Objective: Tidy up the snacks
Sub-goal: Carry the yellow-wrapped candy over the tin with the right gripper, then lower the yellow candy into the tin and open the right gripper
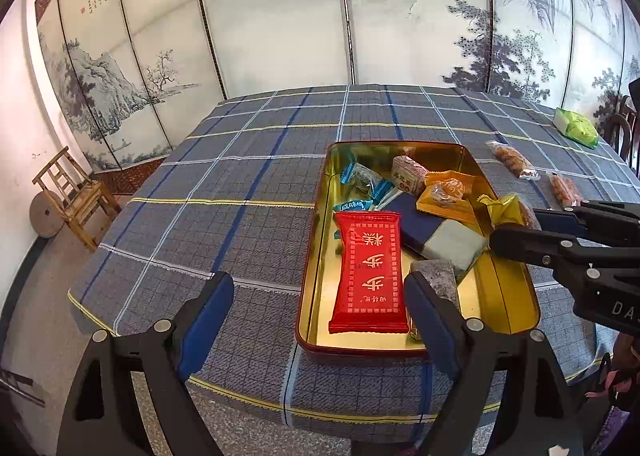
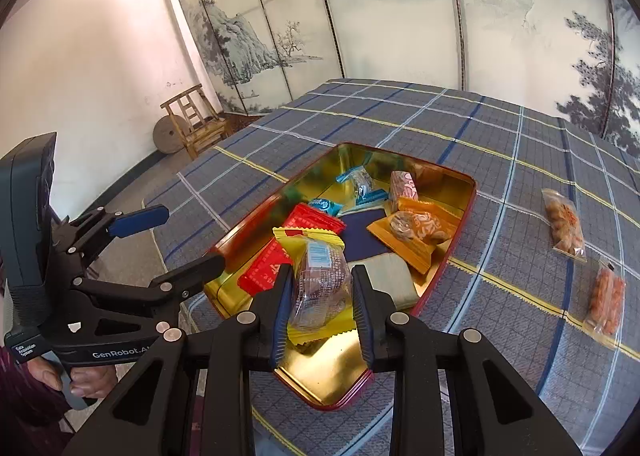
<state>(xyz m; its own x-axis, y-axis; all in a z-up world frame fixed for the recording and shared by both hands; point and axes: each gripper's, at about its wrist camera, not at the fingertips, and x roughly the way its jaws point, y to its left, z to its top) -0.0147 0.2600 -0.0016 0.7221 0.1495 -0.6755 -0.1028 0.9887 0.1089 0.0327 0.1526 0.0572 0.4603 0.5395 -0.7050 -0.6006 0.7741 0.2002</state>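
Right gripper [image 2: 320, 296] clamped on yellow snack [image 2: 318, 276], above tin [image 2: 460, 212].
Left gripper [image 1: 320, 316] spread wide, holding nothing, near tin's front end over red packet [image 1: 370, 276]. Orange, blue, pink snacks inside tin; two clear bags [image 2: 564, 226] out on tablecloth [image 2: 500, 128], well apart from tin.

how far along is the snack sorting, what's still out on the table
Mostly done: the gold tin already holds several snacks, including the red packet. In hand: the right hand-held gripper is shut on a yellow-edged snack above the tin; the left hand-held gripper is open. Left: two orange snack bags and a green packet on the tablecloth.
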